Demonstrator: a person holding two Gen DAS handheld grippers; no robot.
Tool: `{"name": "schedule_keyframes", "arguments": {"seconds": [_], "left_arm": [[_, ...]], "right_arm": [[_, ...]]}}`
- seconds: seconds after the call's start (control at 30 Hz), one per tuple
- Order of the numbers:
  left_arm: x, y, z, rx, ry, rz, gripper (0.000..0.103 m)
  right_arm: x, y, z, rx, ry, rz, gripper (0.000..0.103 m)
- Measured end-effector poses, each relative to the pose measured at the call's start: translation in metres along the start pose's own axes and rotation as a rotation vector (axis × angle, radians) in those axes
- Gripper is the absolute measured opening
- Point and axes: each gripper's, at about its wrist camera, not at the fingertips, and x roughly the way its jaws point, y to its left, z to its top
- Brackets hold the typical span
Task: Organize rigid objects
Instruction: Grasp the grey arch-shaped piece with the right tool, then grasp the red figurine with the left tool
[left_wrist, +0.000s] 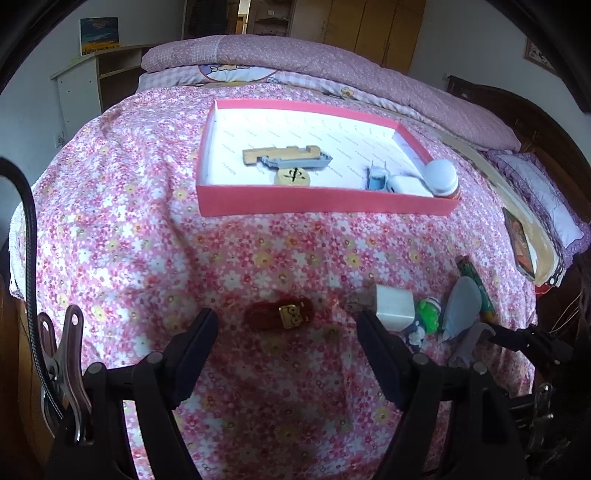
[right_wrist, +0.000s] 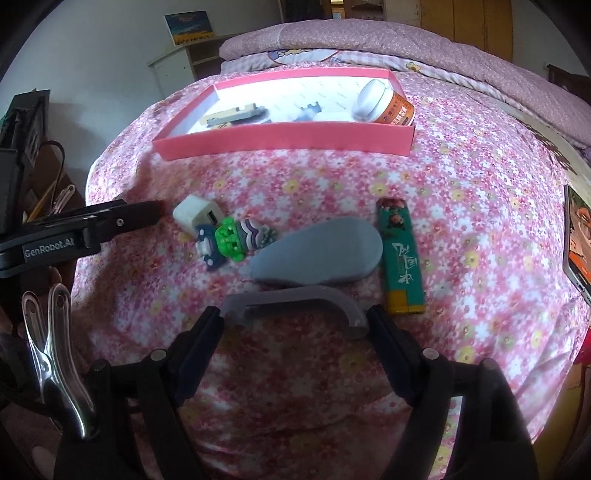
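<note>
Six small rigid pieces lie loose on the floral bedspread (right_wrist: 461, 177): one grey curved handle (right_wrist: 295, 302), one smooth grey oval (right_wrist: 317, 251), one lighter (right_wrist: 400, 254), one white cube charger (right_wrist: 194, 214), one toy figure (right_wrist: 232, 240) and one red clip (left_wrist: 280, 314). One pink cardboard tray (left_wrist: 325, 201) beyond them holds about six more. The right gripper (right_wrist: 295, 325) stands apart around the handle without pressing it, and the left gripper (left_wrist: 286, 325) stands apart just short of the clip.

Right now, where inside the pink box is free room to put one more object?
Free: the far half of the pink cardboard box, behind the grey ship model. Crowded: the near right corner, around the white-capped orange bottle.
</note>
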Motion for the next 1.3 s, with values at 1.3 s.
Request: {"name": "schedule_keyframes", "arguments": {"seconds": [1.3], "left_arm": [[-0.008,-0.002,-0.001,0.006,-0.059,0.042,0.044]], "right_arm": [[-0.013,0.006,-0.003,-0.037,-0.099,0.008,0.075]]}}
